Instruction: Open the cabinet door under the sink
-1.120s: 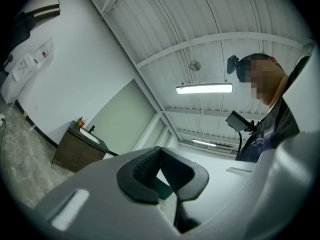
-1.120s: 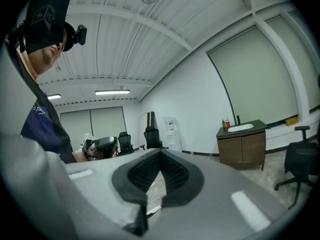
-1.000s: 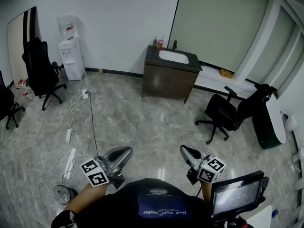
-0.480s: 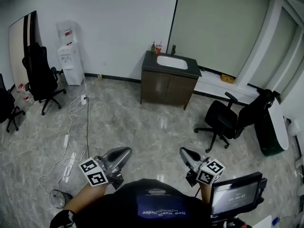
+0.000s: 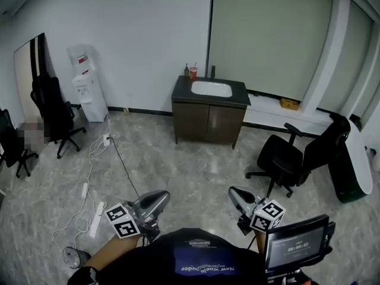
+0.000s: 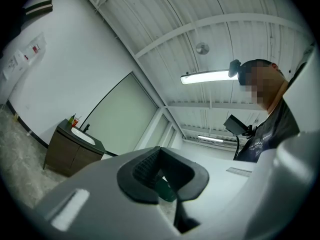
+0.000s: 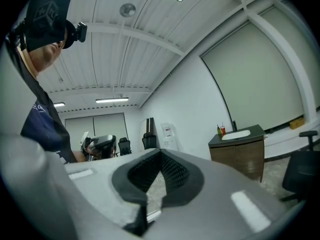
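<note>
At twelve o'clock from the person stands the dark brown wooden cabinet with a black top and a white basin. Both its doors are shut, well apart from either tool. Near the picture's lower edge, the left gripper at seven o'clock and the right gripper at five o'clock each have their jaws pressed together on nothing. A black swivel office chair sits at two o'clock of the grippers — a white water dispenser at ten.

Empty hand-held gripper (jaws together), distant sink cabinet
</note>
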A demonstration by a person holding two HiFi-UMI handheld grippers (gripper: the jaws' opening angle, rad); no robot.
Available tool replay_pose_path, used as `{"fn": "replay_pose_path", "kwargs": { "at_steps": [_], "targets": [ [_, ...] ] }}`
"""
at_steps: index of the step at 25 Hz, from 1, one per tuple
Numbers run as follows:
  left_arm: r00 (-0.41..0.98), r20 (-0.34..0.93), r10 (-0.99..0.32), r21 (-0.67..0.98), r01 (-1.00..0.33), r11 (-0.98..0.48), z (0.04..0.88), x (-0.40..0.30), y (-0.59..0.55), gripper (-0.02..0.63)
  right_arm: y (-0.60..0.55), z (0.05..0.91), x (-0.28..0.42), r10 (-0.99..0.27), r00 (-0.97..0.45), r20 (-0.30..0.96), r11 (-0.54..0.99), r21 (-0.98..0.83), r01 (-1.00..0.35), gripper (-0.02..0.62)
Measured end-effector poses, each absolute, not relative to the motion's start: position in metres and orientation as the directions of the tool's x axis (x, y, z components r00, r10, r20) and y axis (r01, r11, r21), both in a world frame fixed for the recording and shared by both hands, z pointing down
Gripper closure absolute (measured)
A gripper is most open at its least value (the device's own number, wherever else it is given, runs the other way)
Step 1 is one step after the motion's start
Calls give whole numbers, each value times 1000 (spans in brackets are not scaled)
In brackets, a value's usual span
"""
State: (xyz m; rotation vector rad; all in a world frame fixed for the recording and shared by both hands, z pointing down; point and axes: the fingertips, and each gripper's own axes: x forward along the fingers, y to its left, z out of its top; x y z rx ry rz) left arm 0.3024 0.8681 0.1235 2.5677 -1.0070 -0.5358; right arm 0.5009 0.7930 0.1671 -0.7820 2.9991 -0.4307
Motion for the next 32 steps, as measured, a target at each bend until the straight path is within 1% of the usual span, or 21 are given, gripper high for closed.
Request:
{"fn": "replay_pose_path", "kwargs": {
  "at_steps": [5, 8, 12, 17, 24, 28, 32],
  "targets": [
    [684, -206, -700, 436, -576, -691, 126, 321, 839, 606, 759, 176, 514, -479, -876, 64, 834, -278, -477, 594],
    [680, -194, -707, 450, -579, -680, 133, 313, 822, 606, 743, 182, 507, -474, -877, 77, 836, -274, -476, 594],
    [682, -210, -700, 465, -560, -685, 143, 293, 794, 606, 719, 189, 487, -485, -869, 96, 830, -264, -492, 594],
    [710, -250, -658, 448, -518, -729, 147, 247, 746, 606, 680, 187, 444, -521, -848, 99, 820, -216, -530, 594],
    [754, -256, -605, 394, -490, -777, 127, 170, 671, 606, 613, 164, 370, -572, -814, 100, 792, -189, -580, 594],
    [763, -238, -601, 393, -491, -778, 130, 134, 636, 606, 581, 164, 334, -575, -811, 112, 791, -181, -585, 594],
    [753, -228, -617, 420, -496, -760, 142, 114, 606, 606, 551, 173, 315, -565, -814, 134, 791, -190, -581, 594]
  ]
}}
